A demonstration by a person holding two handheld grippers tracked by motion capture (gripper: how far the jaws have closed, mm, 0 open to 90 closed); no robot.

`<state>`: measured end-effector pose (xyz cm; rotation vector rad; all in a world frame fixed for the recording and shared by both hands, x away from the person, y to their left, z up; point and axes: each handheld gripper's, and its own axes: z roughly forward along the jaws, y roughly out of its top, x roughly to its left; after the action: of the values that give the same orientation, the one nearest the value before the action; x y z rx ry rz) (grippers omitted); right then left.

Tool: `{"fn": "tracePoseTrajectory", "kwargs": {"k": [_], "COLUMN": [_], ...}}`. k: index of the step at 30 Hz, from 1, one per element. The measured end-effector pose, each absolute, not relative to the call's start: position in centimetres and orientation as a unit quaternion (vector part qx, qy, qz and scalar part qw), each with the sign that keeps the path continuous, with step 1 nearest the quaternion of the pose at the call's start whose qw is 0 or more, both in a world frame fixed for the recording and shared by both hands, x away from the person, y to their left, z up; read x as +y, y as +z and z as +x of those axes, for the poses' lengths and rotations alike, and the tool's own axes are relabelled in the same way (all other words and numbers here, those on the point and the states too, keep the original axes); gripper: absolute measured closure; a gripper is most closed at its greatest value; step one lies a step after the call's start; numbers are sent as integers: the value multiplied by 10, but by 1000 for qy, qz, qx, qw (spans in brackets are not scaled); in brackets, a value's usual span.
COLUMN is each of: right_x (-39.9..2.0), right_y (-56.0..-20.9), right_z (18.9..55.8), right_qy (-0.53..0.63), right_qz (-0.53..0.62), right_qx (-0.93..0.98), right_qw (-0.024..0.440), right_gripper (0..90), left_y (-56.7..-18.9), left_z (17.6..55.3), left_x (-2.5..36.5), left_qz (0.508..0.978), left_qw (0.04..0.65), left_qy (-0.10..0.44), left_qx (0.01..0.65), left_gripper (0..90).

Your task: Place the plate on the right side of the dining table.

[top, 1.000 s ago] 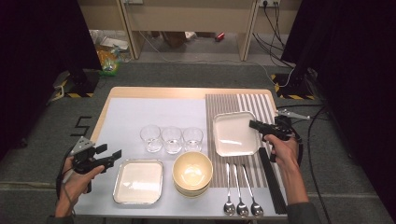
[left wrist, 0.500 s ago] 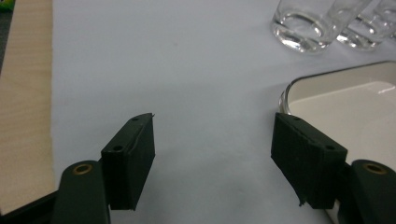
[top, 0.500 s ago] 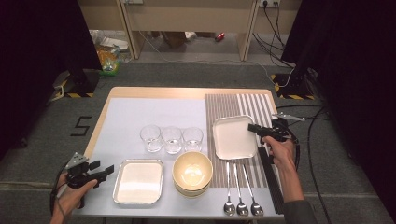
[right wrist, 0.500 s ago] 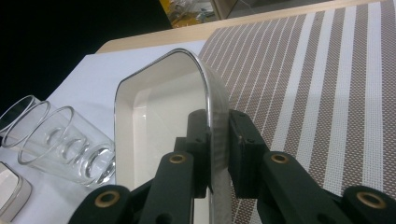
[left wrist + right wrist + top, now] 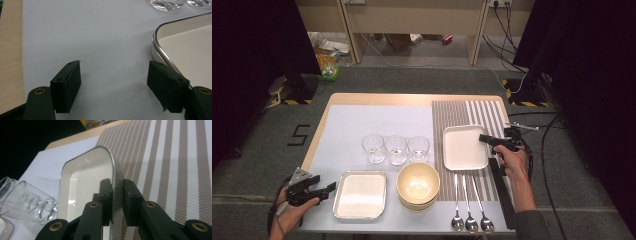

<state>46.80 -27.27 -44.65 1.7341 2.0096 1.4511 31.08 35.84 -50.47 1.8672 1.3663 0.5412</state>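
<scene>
On striped mat, white square tray (image 5: pixel 464 146), chrome-rimmed, shallow.

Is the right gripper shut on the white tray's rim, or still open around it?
Shut on it: the right gripper's fingers press both sides of the white tray's rim.

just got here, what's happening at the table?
A person works a gripper in each hand. The right gripper is clamped on the rim of the square tray on the striped mat. The left gripper is open beside the other tray, its jaws just widened with nothing between them. Three glasses, stacked bowls and three spoons sit untouched.
</scene>
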Motion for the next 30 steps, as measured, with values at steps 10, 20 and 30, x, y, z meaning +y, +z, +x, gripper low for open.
{"fn": "tracePoseTrajectory", "kwargs": {"k": [10,20,30], "right_x": [-274,-273,-269], "right_y": [-456,-470,-465], "right_z": [474,479,477], "right_qy": [454,407,403], "right_qz": [586,596,582], "right_qx": [668,686,699], "right_qw": [67,92,102], "right_gripper": [846,870,845], "left_y": [-504,-504,-505], "left_z": [310,310,310], "left_x": [356,356,355], "left_qz": [738,737,736], "left_qw": [361,364,361], "left_qy": [216,215,219], "left_qx": [527,528,529], "left_gripper": [249,248,248]}}
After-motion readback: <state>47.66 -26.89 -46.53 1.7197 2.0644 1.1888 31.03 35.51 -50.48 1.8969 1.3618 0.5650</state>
